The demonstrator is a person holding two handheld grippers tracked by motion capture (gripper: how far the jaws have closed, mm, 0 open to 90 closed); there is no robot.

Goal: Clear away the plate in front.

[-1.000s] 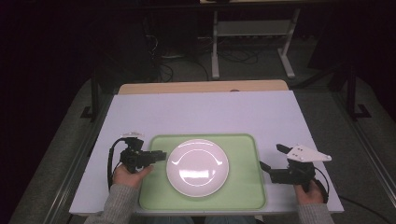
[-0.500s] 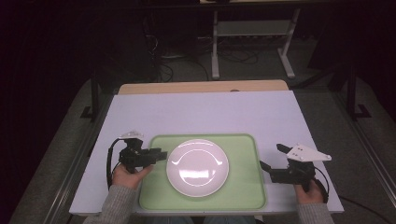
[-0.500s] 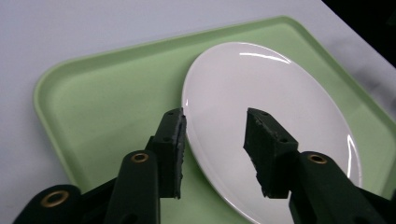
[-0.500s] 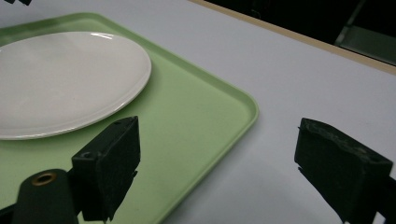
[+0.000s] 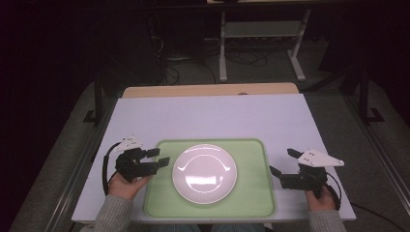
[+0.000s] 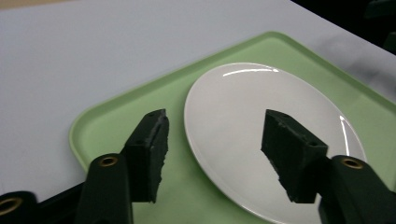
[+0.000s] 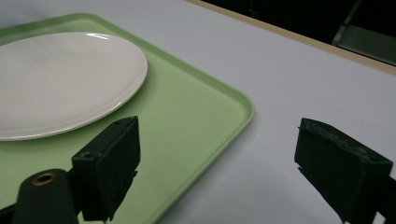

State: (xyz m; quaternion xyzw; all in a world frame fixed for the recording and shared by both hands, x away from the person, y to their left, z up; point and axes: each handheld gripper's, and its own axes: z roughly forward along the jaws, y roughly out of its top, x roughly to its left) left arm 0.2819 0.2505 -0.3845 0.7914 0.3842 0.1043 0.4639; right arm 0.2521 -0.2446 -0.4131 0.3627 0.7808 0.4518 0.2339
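Note:
A round white plate [image 5: 204,173] lies in the middle of a light green tray [image 5: 251,198] at the near side of the table. My left gripper [image 5: 159,156] hovers over the tray's left edge, pointing at the plate's left rim. Its jaws have just been opening and nothing is gripped between them. In the left gripper view, the gripper [image 6: 215,119] frames the plate [image 6: 261,121] and the tray [image 6: 121,116] beneath. My right gripper [image 5: 283,162] stands open beside the tray's right edge. In the right gripper view, the gripper [image 7: 219,125] is wide apart over the tray's corner [image 7: 196,116], with the plate [image 7: 60,79] farther left.
The white tabletop [image 5: 212,116] stretches bare beyond the tray to a wooden strip [image 5: 208,90] at its far edge. A metal stand [image 5: 261,34] and cables sit on the dark floor behind the table. Black cables trail from both grippers.
The left gripper's jaws have spread apart, and the gripper has lifted a little and drawn back from the plate's rim. The right gripper, plate and tray stay where they were.

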